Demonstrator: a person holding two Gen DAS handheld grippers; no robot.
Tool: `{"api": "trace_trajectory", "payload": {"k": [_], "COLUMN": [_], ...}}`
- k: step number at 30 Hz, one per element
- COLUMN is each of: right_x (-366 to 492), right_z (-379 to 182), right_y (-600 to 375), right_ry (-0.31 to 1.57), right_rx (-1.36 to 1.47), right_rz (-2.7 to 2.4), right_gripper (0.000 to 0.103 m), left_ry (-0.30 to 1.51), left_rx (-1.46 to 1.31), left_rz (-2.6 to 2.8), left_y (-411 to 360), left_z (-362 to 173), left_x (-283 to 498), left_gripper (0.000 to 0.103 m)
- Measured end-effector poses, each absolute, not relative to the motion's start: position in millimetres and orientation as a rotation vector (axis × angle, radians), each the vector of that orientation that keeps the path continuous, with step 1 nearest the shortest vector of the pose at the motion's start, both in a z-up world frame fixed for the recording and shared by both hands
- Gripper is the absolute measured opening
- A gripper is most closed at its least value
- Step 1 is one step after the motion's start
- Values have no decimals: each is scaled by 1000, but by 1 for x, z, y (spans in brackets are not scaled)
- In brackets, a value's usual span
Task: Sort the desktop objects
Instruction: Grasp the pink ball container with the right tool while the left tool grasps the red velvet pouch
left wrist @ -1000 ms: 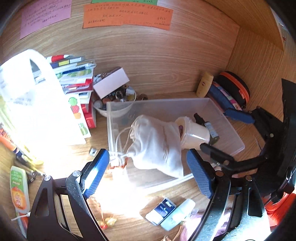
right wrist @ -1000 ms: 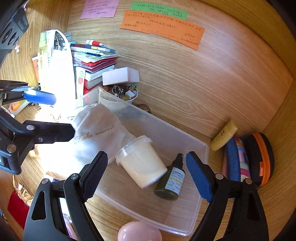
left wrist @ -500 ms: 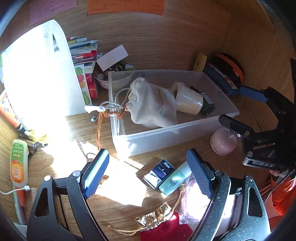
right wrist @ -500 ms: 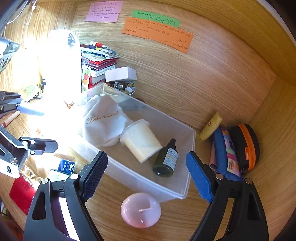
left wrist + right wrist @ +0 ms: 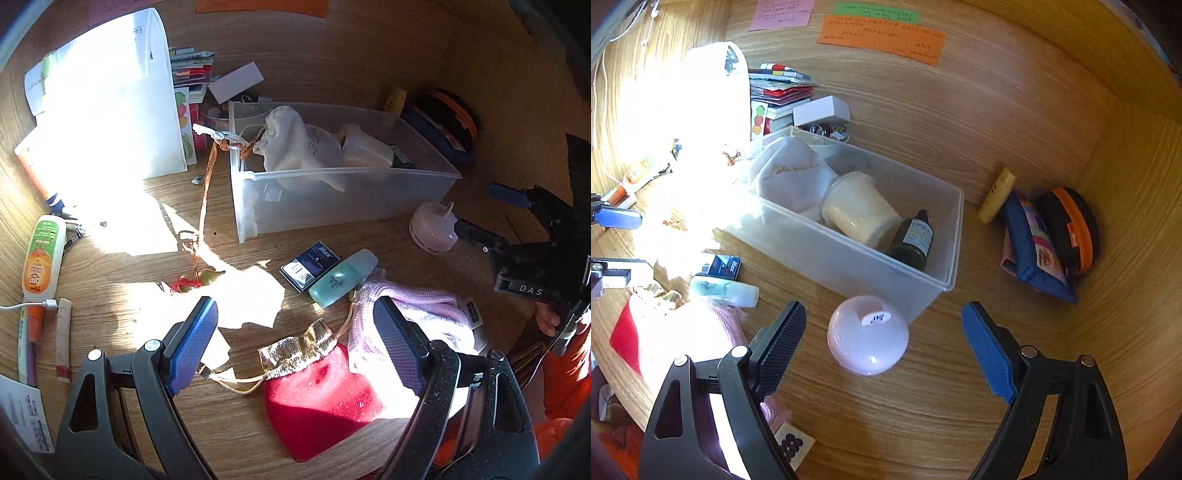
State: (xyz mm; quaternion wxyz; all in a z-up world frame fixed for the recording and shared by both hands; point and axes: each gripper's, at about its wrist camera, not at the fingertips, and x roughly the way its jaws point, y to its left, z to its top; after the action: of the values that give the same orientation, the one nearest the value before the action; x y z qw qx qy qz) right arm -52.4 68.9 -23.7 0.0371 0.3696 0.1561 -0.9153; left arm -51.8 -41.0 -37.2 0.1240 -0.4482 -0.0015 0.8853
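Both claws stood released and held nothing. The left claw (image 5: 295, 347) hung over the near part of the wooden table (image 5: 129, 280), with a red pouch with a gold cuff (image 5: 317, 391) lying between and just below its fingers. The right claw (image 5: 884, 354) hung above a pink round object (image 5: 868, 334) that sat on the table just beside the clear plastic bin (image 5: 849, 254).

Inside the bin lay a white drawstring bag (image 5: 792, 177), a cream tub on its side (image 5: 858, 214) touching the bag, and a dark dropper bottle (image 5: 912, 240) next to the tub. The left wrist view showed the bin (image 5: 332, 192) from its short end, so the bottle was mostly hidden behind the tub (image 5: 364, 149); it showed instead the bag's cords (image 5: 221, 138) draped over the bin's rim, tied to an orange string that trailed down across the table.

Only the left view gave a clear look at the dark blue box (image 5: 308, 264) touching a mint-green tube (image 5: 341, 277), the pink knitted item (image 5: 413, 314) beside the pouch, and an orange-labelled tube (image 5: 40, 254) at the far left. Only the right view showed the coloured notes (image 5: 882, 35) on the back panel whole, and the yellow tube (image 5: 997, 194) and orange-rimmed case (image 5: 1071, 229) in the corner plainly.
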Motion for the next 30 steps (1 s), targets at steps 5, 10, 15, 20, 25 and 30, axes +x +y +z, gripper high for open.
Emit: {"api": "trace_trajectory", "payload": {"k": [5,10,15,20,25,30], "right_x": [-41,-38,-54,-72,-89,-96], "right_z": [-39,-49,-55,-65,-72,-77], "right_y": [92,112,114,104,97,94], "right_ry": [379,235,107,107,100,92], "right_rx": [1235,1291,1315,1348,1375,1391], "right_rz": [-2793,-2743,-2666,-2624,-2593,-2577], "right_gripper": [85,85,85,85,83,74], "left_ry": [9,36,81,69,128,153], "left_rx": [-1333,-1358,-1405,-1438,-1428,-1394], "left_rz": [2566,2544,2534,2504,2511,2547], "left_y": [-39,-37,-32,-31,-20,-14], "left_z": [-47,-58,-70,-80,-86,-88], "left_x": [-34,-19,-12,-5,-8,-15], "left_gripper": [86,86,86,86,86,83]}}
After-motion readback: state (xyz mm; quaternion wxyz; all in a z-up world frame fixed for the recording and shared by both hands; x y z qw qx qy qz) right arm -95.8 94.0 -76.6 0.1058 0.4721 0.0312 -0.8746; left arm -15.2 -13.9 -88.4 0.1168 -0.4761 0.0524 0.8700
